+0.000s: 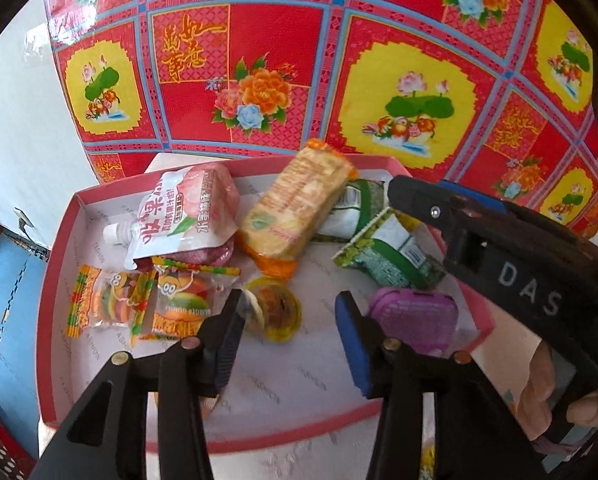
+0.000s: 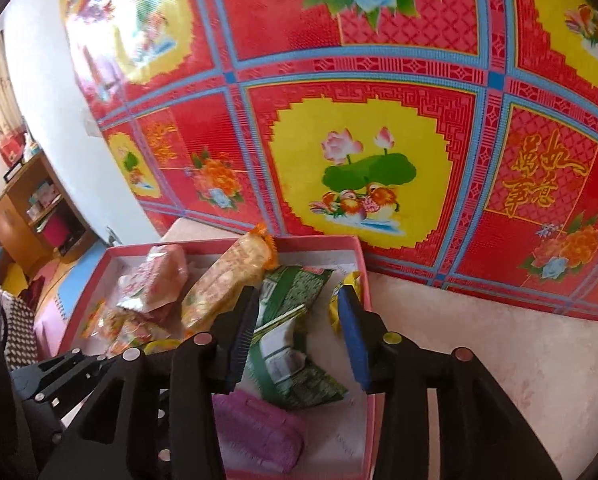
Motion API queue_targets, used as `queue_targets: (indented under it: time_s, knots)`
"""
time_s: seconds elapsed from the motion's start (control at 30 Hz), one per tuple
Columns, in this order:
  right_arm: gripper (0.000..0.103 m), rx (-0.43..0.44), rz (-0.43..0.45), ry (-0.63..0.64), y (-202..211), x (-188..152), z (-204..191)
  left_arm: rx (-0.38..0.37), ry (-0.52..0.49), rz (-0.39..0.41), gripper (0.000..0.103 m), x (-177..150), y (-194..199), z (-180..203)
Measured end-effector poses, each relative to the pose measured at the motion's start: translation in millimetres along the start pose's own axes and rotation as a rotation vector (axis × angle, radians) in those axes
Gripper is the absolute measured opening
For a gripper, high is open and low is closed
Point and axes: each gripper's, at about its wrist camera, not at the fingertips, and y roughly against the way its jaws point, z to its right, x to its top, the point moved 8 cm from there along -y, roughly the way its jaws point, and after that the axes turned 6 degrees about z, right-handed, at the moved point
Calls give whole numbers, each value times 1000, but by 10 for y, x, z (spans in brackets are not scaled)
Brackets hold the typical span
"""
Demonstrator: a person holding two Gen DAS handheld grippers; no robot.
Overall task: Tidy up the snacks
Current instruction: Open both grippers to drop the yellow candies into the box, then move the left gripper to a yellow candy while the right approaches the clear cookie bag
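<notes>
A shallow pink box [image 1: 48, 320] holds the snacks. At its back lie a peach drink pouch [image 1: 179, 216], a long cracker pack [image 1: 299, 208] and two green packets [image 1: 387, 252]. Nearer me are two burger gummy bags [image 1: 139, 304], a yellow jelly cup [image 1: 273, 308] and a purple pack [image 1: 413, 316]. My left gripper [image 1: 289, 304] hangs open over the box floor with nothing between its pads; the jelly cup lies just beside the left finger. My right gripper [image 2: 299, 300] is open above the green packets [image 2: 295, 344], not pressing on them. It also enters the left wrist view as the right gripper [image 1: 419, 196] over the box's right side.
The box sits on a pale pink tabletop [image 2: 499, 320] against a red, flower-patterned cloth [image 2: 379, 80]. A white wall and a wooden shelf [image 2: 31, 208] stand to the left, with blue floor mats [image 1: 11, 320] below. A person's hand [image 1: 539, 392] grips the right tool.
</notes>
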Motion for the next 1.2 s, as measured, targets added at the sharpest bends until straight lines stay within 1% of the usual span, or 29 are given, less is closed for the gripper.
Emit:
queue_targets:
  time_s: [0.17, 0.3, 0.5, 0.63, 0.73, 0.9, 1.2]
  knots:
    - [44, 57, -2, -15, 257, -65, -34, 0, -14, 3, 52, -72, 150, 54]
    - [45, 107, -15, -60, 448, -99, -7, -6, -24, 7, 53, -136, 280, 104]
    - [45, 131, -26, -92, 688, -154, 91, -9, -33, 12, 53, -219, 411, 133]
    - [45, 129, -45, -95, 814, -232, 178, -12, -29, 11, 54, -267, 476, 149]
    - [45, 121, -66, -97, 931, -353, 253, -16, -28, 13, 54, -319, 559, 178]
    - [45, 84, -110, -108, 1077, -642, 366, -32, -30, 3, 54, -418, 644, 259]
    - [45, 23, -192, -158, 1122, -1107, 455, -56, -54, -33, 54, -661, 719, 423]
